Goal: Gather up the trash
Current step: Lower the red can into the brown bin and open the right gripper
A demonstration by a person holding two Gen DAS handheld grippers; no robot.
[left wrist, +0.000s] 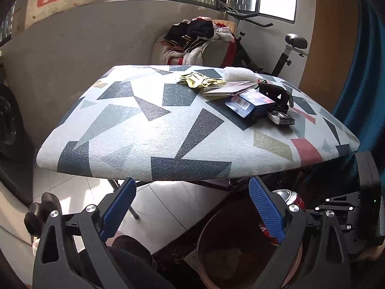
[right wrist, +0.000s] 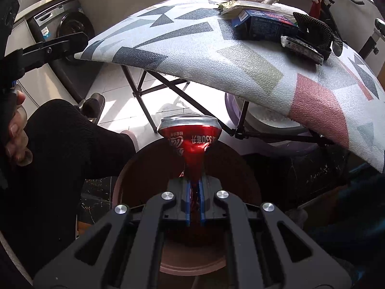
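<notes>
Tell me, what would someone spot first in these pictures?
Probably the squashed red can, pinched flat in the right gripper just above the round brown bin. Next, the patterned table with leftover trash at its far corner, such as a blue box and a gold wrapper.

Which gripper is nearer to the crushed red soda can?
Right. The right gripper is clamped on the crushed red soda can above the brown bin; the left gripper hangs open beside it, holding nothing.
</notes>
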